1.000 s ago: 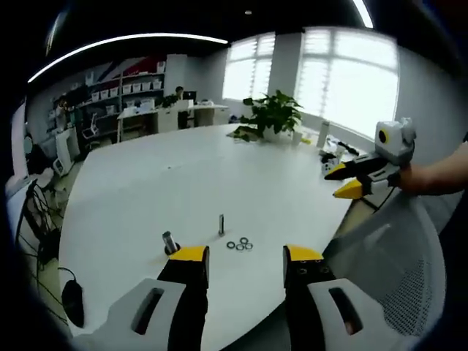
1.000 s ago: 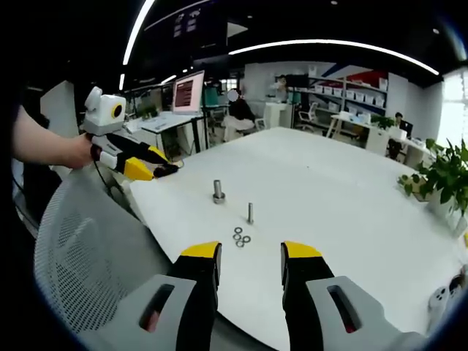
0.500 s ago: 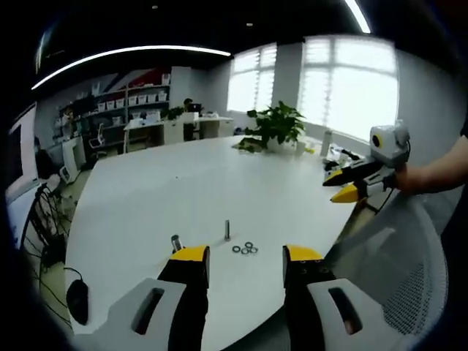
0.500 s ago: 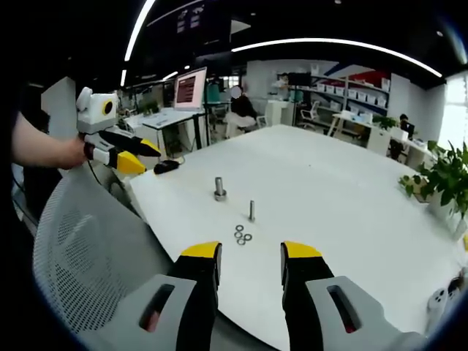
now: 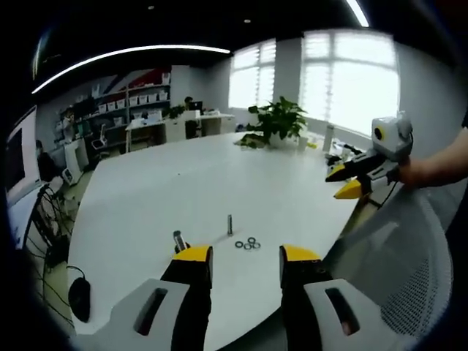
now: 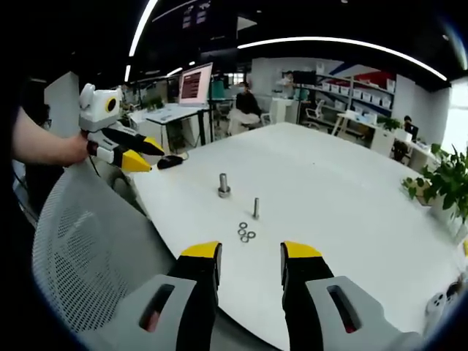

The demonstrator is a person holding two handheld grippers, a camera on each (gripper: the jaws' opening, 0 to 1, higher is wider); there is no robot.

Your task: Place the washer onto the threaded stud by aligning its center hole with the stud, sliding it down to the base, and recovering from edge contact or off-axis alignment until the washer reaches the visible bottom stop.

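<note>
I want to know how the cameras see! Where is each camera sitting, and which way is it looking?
Left gripper view: rides on the left gripper, looking across the white table toward the windows; the right gripper and the person's hand show at right.
Right gripper view: rides on the right gripper, looking across the table toward the desks; the left gripper and the person's arm show at left.
Shared: the thin stud, three washers, the bolt and a mesh chair.

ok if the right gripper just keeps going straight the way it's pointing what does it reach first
Probably the washers: they lie on the white table straight ahead between the open jaws of the right gripper, with the thin stud just beyond. Depth is unclear, so it might meet the table edge first.
</note>
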